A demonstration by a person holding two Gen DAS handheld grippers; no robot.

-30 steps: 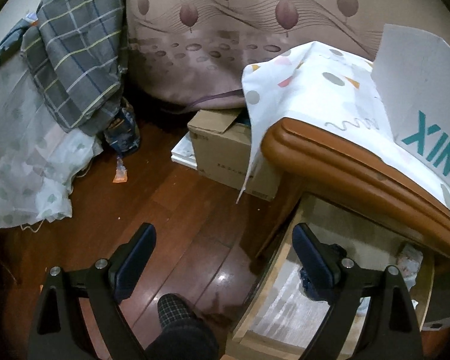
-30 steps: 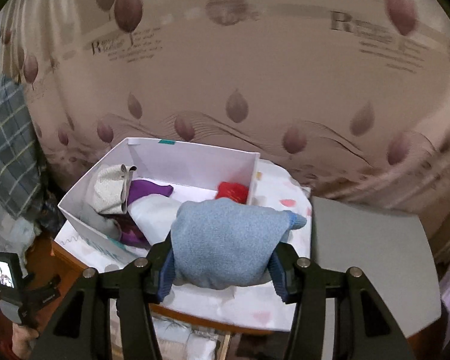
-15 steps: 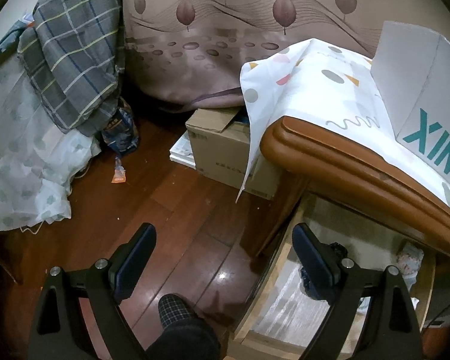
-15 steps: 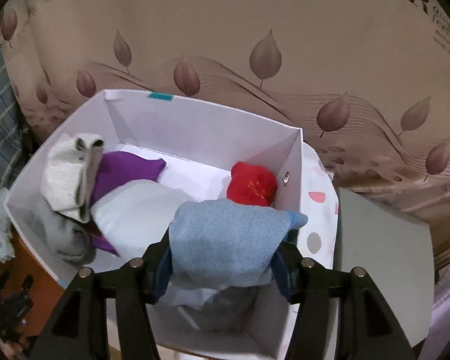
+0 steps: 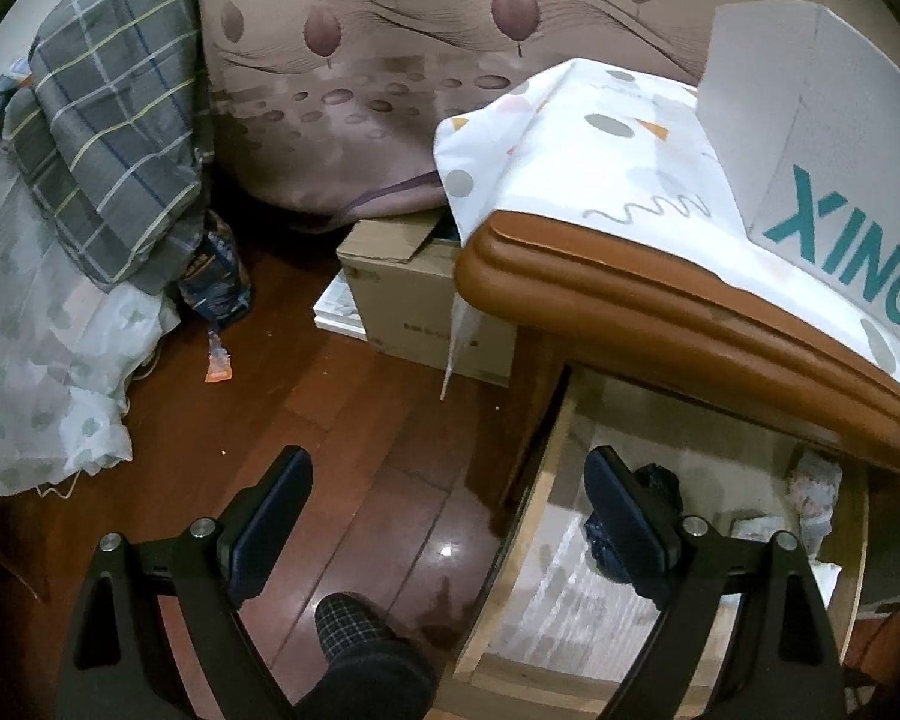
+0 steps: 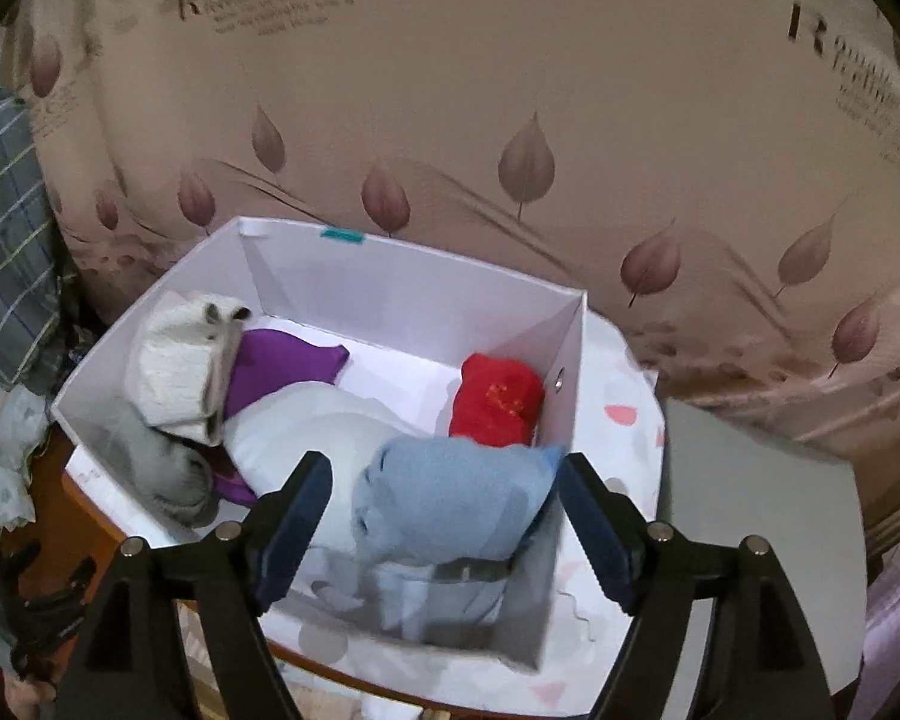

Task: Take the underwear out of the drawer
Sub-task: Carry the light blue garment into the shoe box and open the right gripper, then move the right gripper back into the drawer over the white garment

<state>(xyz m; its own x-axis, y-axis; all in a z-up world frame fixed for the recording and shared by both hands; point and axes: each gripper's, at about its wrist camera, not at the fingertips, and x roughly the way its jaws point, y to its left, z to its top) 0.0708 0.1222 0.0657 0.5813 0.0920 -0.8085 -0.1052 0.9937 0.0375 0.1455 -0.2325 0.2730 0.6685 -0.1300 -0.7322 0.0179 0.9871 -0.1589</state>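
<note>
The light blue folded underwear (image 6: 450, 498) lies in the near right corner of the white cardboard box (image 6: 402, 294), on top of other folded pieces. My right gripper (image 6: 444, 474) straddles it and its jaws are opening, with a clear gap at the left pad. In the left wrist view the wooden drawer (image 5: 543, 480) stands pulled out under the brown table edge, with a dark bundle (image 5: 660, 483) inside. My left gripper (image 5: 447, 468) hangs open and empty over the drawer's left rim and the floor.
The box also holds a red bundle (image 6: 498, 399), a purple piece (image 6: 282, 360), and cream (image 6: 180, 360) and grey pieces. It stands on a patterned cloth (image 5: 600, 168) over the table. A brown carton (image 5: 414, 312) sits on the floor, and a person's foot (image 5: 354, 654) is below my left gripper.
The right gripper moved forward and down over the box and its jaws spread off the blue underwear, which now rests in the box. The left gripper stayed nearly still.
</note>
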